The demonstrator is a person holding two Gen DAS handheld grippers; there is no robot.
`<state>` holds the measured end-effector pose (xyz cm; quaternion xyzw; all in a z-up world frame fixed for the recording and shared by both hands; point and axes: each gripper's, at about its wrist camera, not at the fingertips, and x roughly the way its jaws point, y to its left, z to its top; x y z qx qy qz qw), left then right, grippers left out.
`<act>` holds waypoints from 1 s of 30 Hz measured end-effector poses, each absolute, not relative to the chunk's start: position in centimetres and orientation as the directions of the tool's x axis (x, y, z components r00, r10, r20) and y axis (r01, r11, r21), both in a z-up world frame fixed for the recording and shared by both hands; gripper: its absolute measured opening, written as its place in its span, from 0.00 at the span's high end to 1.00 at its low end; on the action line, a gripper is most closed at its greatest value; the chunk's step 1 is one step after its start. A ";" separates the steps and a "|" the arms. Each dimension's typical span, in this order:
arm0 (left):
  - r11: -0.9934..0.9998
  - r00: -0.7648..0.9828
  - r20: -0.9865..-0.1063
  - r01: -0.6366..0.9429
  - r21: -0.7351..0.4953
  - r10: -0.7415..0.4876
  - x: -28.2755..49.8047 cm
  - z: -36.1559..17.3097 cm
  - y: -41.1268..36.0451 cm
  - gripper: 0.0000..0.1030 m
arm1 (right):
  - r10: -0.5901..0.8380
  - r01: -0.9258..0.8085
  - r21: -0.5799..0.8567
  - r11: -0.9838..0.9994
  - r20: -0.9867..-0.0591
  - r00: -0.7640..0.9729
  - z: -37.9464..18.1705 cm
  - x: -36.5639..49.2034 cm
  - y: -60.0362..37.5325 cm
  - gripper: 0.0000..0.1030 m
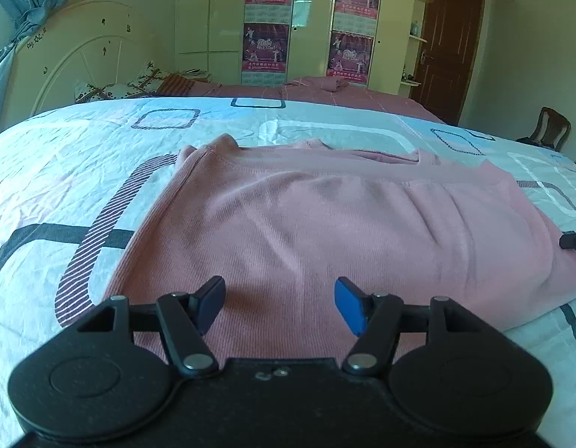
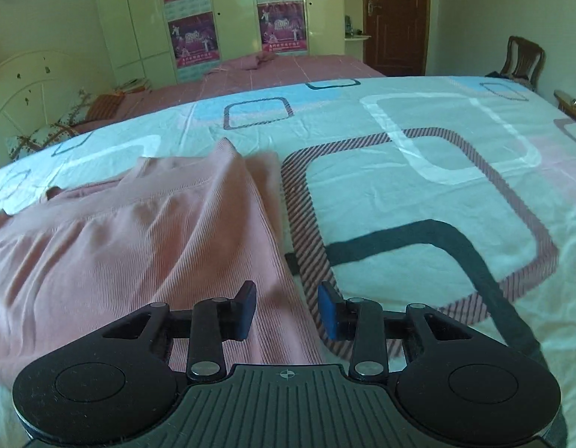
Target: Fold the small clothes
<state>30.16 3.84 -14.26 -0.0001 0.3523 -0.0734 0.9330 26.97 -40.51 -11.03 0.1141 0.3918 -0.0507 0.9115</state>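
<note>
Patterned bedsheet [image 1: 82, 156], pink garment [image 1: 306, 224], both hand-held grippers tilted down, jaws apart.

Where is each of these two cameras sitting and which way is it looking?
Left wrist: on the left gripper, tilted down over the pink garment on the patterned bedsheet, facing the wardrobe; only its own open jaws show, plus a dark tip at the right edge, likely the right gripper.
Right wrist: on the right gripper, at the garment's right edge, sheet beyond; its jaws stand apart over that edge.
Both share the garment, sheet, wardrobe posters and brown door.
</note>
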 end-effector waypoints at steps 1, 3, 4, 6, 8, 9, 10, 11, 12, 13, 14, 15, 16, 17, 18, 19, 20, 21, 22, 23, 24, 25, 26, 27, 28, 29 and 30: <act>0.990 0.739 -0.661 0.131 -0.048 -0.130 30.5 -14.4 3.9 0.38 | 0.020 0.171 0.182 0.968 -0.737 0.675 -11.3 27.4 -40.6 0.65; 0.991 0.739 -0.663 0.125 -0.037 -0.118 30.8 -14.8 3.8 0.37 | 0.053 0.150 0.194 0.969 -0.763 0.644 -12.0 28.0 -40.5 0.68; 0.992 0.738 -0.664 0.125 -0.032 -0.115 30.8 -14.9 3.7 0.36 | 0.061 0.140 0.195 0.971 -0.765 0.641 -12.1 27.9 -40.4 0.86; 0.991 0.741 -0.663 0.131 -0.015 -0.108 30.8 -15.1 3.5 0.36 | 0.053 0.125 0.174 0.977 -0.762 0.645 -12.2 27.3 -40.3 0.87; 0.990 0.741 -0.663 0.138 0.000 -0.103 30.7 -15.2 3.4 0.35 | -0.012 0.128 0.095 0.987 -0.757 0.653 -12.5 26.5 -40.0 0.88; 0.990 0.740 -0.664 0.139 0.002 -0.103 30.7 -15.3 3.4 0.35 | -0.030 0.143 0.084 0.986 -0.760 0.649 -12.9 26.3 -40.1 0.88; 0.991 0.740 -0.664 0.137 -0.001 -0.103 30.7 -15.2 3.5 0.35 | -0.028 0.159 0.099 0.982 -0.760 0.650 -13.2 26.2 -40.4 0.88; 0.991 0.739 -0.665 0.133 -0.005 -0.102 30.7 -15.2 3.5 0.35 | -0.026 0.173 0.113 0.978 -0.762 0.647 -13.2 26.1 -40.6 0.88; 0.992 0.738 -0.667 0.129 -0.010 -0.103 30.6 -15.1 3.6 0.35 | -0.025 0.184 0.122 0.975 -0.766 0.643 -13.1 26.0 -40.7 0.88; 0.992 0.738 -0.666 0.126 -0.015 -0.104 30.6 -14.9 3.6 0.35 | -0.026 0.193 0.127 0.973 -0.770 0.638 -13.1 25.9 -40.8 0.88; 0.992 0.742 -0.661 0.125 -0.020 -0.107 30.4 -14.6 3.6 0.35 | -0.024 0.202 0.134 0.970 -0.775 0.632 -13.0 25.8 -41.0 0.88; 0.992 0.747 -0.655 0.127 -0.025 -0.112 30.3 -14.3 3.6 0.35 | -0.020 0.202 0.136 0.970 -0.782 0.623 -12.9 25.7 -41.1 0.88; 0.991 0.752 -0.648 0.133 -0.029 -0.120 30.1 -14.0 3.5 0.34 | -0.021 0.196 0.126 0.972 -0.789 0.615 -12.7 25.6 -41.1 0.88; 0.990 0.759 -0.639 0.139 -0.032 -0.128 30.0 -13.7 3.3 0.33 | -0.021 0.190 0.119 0.975 -0.795 0.606 -12.6 25.5 -41.2 0.88; 0.988 0.762 -0.632 0.147 -0.038 -0.137 29.9 -13.5 3.0 0.32 | -0.017 0.181 0.114 0.977 -0.801 0.598 -12.4 25.4 -41.1 0.88; 0.987 0.762 -0.630 0.155 -0.047 -0.150 29.9 -13.3 2.7 0.31 | -0.012 0.170 0.112 0.979 -0.802 0.598 -12.0 25.4 -41.1 0.88; 0.985 0.760 -0.629 0.163 -0.056 -0.162 29.9 -13.2 2.3 0.31 | -0.013 0.166 0.113 0.980 -0.788 0.616 -11.4 25.1 -40.9 0.88; 0.983 0.757 -0.630 0.171 -0.067 -0.174 30.0 -13.1 1.8 0.31 | -0.021 0.162 0.112 0.980 -0.760 0.650 -10.5 24.8 -40.5 0.88; 0.981 0.751 -0.634 0.177 -0.075 -0.184 30.2 -13.2 1.4 0.31 | -0.022 0.147 0.105 0.984 -0.736 0.677 -9.7 24.8 -39.9 0.88; 0.980 0.746 -0.638 0.182 -0.079 -0.190 30.3 -13.3 0.9 0.31 | -0.013 0.127 0.105 0.986 -0.716 0.698 -9.0 24.9 -39.2 0.87; 0.980 0.741 -0.645 0.182 -0.078 -0.189 30.5 -13.5 0.5 0.31 | 0.008 0.102 0.115 0.988 -0.702 0.712 -8.5 24.9 -38.5 0.87; 0.981 0.733 -0.655 0.180 -0.073 -0.183 30.6 -13.9 0.1 0.31 | 0.042 0.069 0.132 0.989 -0.692 0.721 -8.1 25.1 -37.6 0.88; 0.982 0.720 -0.671 0.178 -0.067 -0.176 30.8 -14.2 -0.3 0.31 | 0.072 0.037 0.142 0.989 -0.687 0.723 -8.0 25.4 -36.4 0.87; 0.983 0.705 -0.688 0.175 -0.063 -0.169 30.9 -14.7 -0.4 0.30 | 0.096 0.012 0.151 0.988 -0.686 0.721 -8.1 25.7 -35.4 0.87; 0.984 0.690 -0.706 0.167 -0.059 -0.160 31.0 -15.1 -0.5 0.30 | 0.120 -0.013 0.160 0.987 -0.687 0.717 -8.4 25.8 -34.3 0.87; 0.985 0.684 -0.713 0.161 -0.056 -0.152 31.1 -15.4 -0.5 0.30 | 0.132 -0.030 0.157 0.987 -0.693 0.709 -8.8 26.0 -33.4 0.87; 0.986 0.686 -0.712 0.160 -0.050 -0.148 30.9 -15.5 -0.6 0.29 | 0.137 -0.045 0.149 0.988 -0.703 0.698 -9.4 26.0 -32.6 0.87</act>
